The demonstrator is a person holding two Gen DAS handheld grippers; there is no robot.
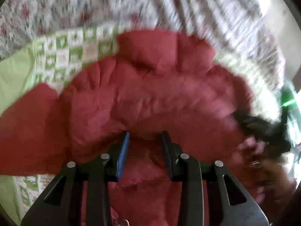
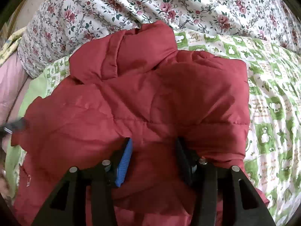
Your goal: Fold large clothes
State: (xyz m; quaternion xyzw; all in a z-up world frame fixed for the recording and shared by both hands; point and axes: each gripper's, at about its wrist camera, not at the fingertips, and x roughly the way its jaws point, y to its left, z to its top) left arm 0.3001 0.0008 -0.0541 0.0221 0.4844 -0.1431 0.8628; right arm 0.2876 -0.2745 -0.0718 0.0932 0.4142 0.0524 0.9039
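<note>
The left claw (image 1: 145,134) hangs over a red padded jacket (image 1: 143,94), its two fingers standing apart with a gap between them; red fabric fills that gap, but the view is smeared and it cannot be told whether the blue pad (image 1: 123,156) presses on the cloth or only hovers just above it. The right claw (image 2: 153,141) is spread wider, its blue pad (image 2: 124,163) on one side and its dark finger (image 2: 183,156) on the other, with the jacket's quilted surface lying between them; the pads do not pinch the fabric.

The jacket (image 2: 146,98) lies bunched on the bed, its collar end (image 2: 131,49) raised at the far side and a folded panel with a straight edge toward the right of the right wrist view. Stitched channels and creases run across its upper face.

Under the jacket is a green-and-white patterned quilt (image 2: 269,101), showing at the right and in a strip along the left. Beyond it, at the far side, lies a white bedcover with a pink rose print (image 2: 169,3), heavily wrinkled. In the left wrist view the same quilt (image 1: 75,45) and rose cover (image 1: 94,5) appear blurred, and a dark blurred shape (image 1: 263,128) sits at the jacket's right edge, too smeared to identify.
</note>
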